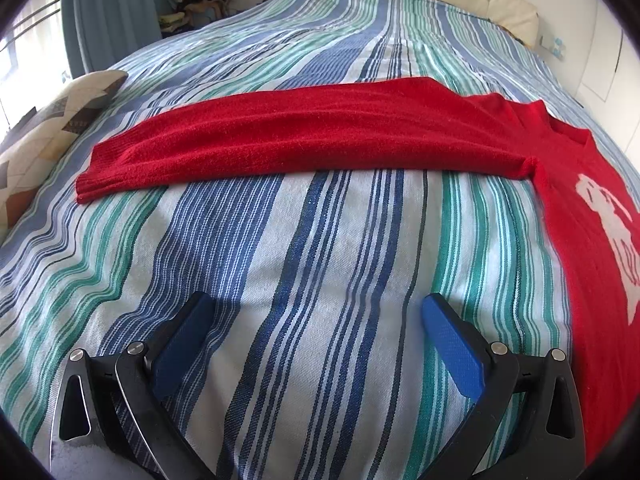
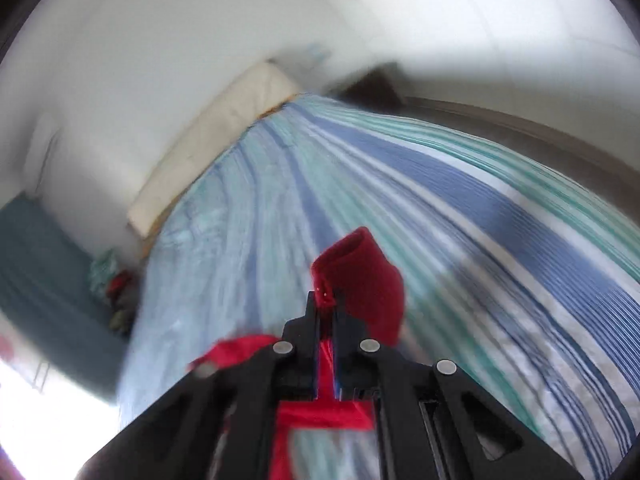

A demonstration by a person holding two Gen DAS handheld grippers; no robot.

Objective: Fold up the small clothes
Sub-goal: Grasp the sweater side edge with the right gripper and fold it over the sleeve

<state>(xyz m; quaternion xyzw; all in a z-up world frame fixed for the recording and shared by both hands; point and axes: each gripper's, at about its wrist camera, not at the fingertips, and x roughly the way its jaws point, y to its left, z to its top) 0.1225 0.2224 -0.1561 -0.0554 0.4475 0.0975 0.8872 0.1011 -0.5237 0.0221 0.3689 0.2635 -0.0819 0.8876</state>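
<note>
Sweater [image 1: 304, 136] across striped bedspread [image 1: 280, 260]; left tool [image 1: 316, 312] agape, right tool [image 2: 327, 300] clamping its cuff [image 2: 360, 268].

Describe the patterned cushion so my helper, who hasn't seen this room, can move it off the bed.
Start at the striped bed in the left wrist view and follow the red sweater sleeve to its cuff. Just past the cuff, at the bed's left edge, lies the cushion. It is cream with brown and grey diamond patches, unlike the striped cover.
</note>
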